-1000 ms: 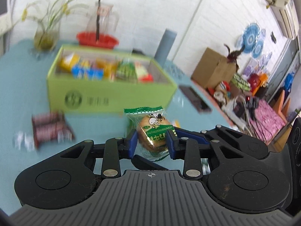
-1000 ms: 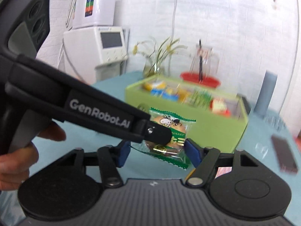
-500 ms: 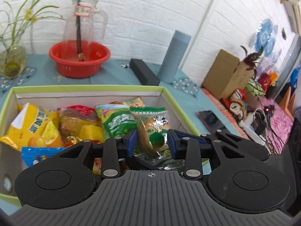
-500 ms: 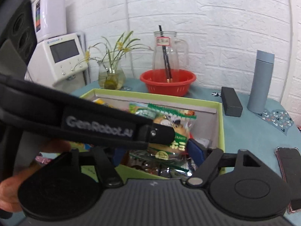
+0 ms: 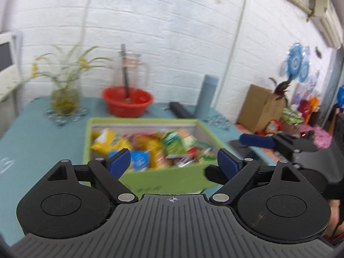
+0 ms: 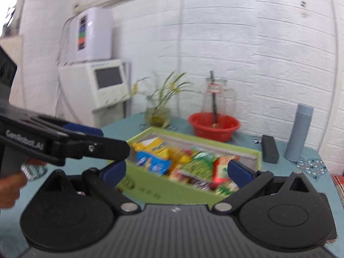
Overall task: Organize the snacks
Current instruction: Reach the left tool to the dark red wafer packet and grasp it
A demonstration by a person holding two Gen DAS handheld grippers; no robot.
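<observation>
"GenRobot.AI" in white on the left gripper, left of the green box; snack packet print too blurred.

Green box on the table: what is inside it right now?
The green box holds a loose pile of snack packets: a yellow bag, a blue packet, a green packet. Whatever lies beneath the pile is covered, and the box floor is hidden.
</observation>
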